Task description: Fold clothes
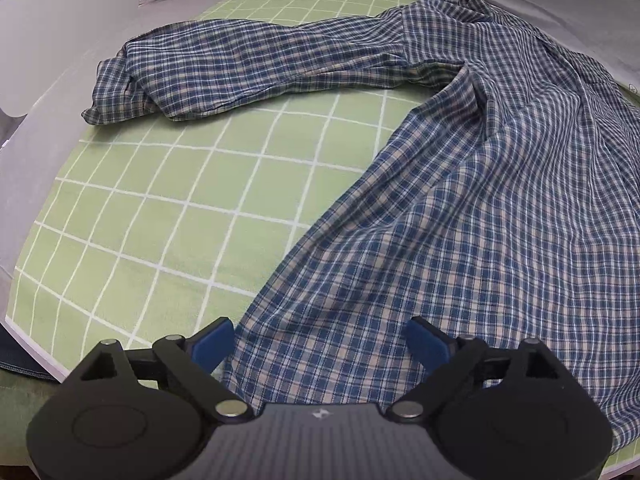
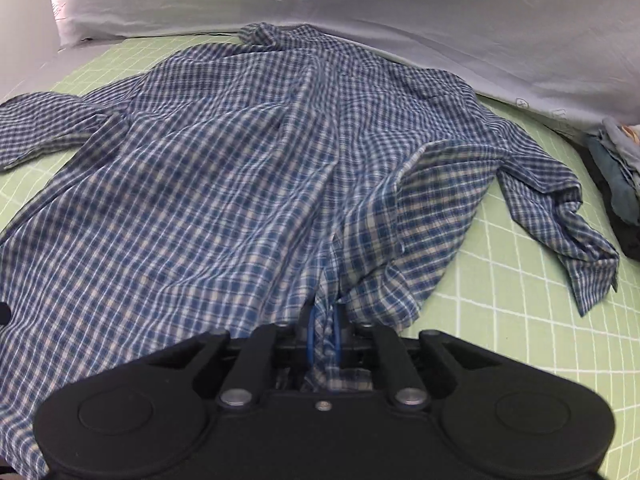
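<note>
A blue and cream plaid shirt (image 1: 480, 208) lies spread on a green grid mat (image 1: 168, 208). Its left sleeve (image 1: 224, 68) stretches out to the left at the far side. My left gripper (image 1: 320, 340) is open, its blue pads either side of the shirt's near hem, which lies between them. In the right wrist view the shirt (image 2: 224, 184) fills the middle, with its right sleeve (image 2: 560, 216) crumpled at the right. My right gripper (image 2: 325, 332) is shut on a bunched fold of the shirt's hem.
A grey sheet with carrot prints (image 2: 400, 12) borders the mat at the back. A pile of blue-grey clothes (image 2: 620, 172) sits at the right edge. The green mat (image 2: 520, 312) shows bare right of the shirt.
</note>
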Tool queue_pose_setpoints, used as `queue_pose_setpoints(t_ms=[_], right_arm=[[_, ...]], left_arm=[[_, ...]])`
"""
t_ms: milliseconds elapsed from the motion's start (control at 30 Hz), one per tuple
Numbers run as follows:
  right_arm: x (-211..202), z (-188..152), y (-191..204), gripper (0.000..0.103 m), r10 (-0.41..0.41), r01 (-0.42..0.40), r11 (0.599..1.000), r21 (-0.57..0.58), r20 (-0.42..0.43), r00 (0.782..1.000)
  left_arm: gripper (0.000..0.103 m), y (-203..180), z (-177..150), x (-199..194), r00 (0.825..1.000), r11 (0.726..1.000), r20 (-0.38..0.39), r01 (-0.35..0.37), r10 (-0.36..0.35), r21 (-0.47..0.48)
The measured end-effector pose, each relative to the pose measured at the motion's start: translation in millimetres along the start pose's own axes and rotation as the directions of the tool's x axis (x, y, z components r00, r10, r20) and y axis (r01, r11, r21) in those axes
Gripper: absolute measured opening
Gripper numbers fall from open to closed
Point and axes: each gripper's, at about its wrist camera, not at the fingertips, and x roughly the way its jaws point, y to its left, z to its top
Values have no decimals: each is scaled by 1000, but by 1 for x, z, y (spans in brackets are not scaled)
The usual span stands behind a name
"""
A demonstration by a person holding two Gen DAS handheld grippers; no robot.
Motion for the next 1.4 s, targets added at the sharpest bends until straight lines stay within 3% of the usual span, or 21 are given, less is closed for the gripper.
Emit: queue_pose_setpoints(t_ms=[200,333,433,533,700,733,800,833,867,900,1000,1133,1233,1400], right_arm=[[-35,-16,-39,39,3,-25,974,226,95,996],[-48,-27,-74,41,-57,-1,910,415,129,990],[-43,-35,-100,41,-53,-23,846,533,126,991],[-28,-39,-114,40,-8,-59,814,578,111,994],[3,-34,-114,43,114,-145,802,580,89,989],[8,-34,-114,43,139,-164,787,595,87,986],[17,-34,-114,33,188,-200,755,625,86,978],[18,-35,-115,19,205,-216,737,640,92,974],[18,-37,-115,13,210,-221,729,648,95,973],[15,-39,-113,4,190,-209,741,639,98,977],[-7,-42,-110,1,85,-141,804,578,124,989],[-39,-57,-122,1,-72,7,803,595,85,994],[-57,-72,-134,1,-184,127,796,592,36,982],[-64,-95,-149,1,-286,302,804,513,-113,952]], left_arm=[[98,-2,0,2,1000,1000,-8,2,-2,6],[100,-1,1,4,1000,1000,-12,2,-2,6],[100,-1,2,4,1000,1000,-16,3,-3,8],[101,-1,2,4,1000,1000,-18,4,-4,9],[102,-2,0,6,1000,1000,-22,5,-5,10],[102,-2,0,6,1000,1000,-22,5,-5,9],[102,-2,-1,7,1000,1000,-24,4,-4,6],[102,-2,-1,7,1000,1000,-25,3,-3,3],[103,-2,-2,7,1000,1000,-25,2,-2,1],[103,-3,-3,8,1000,1000,-25,1,-1,-3],[103,-4,-5,8,1000,1000,-24,-1,1,-10],[103,-4,-4,8,1000,1000,-24,-6,5,-25],[103,-5,-3,9,1000,999,-25,-11,10,-38],[103,-8,-4,9,999,998,-26,-21,19,-61]])
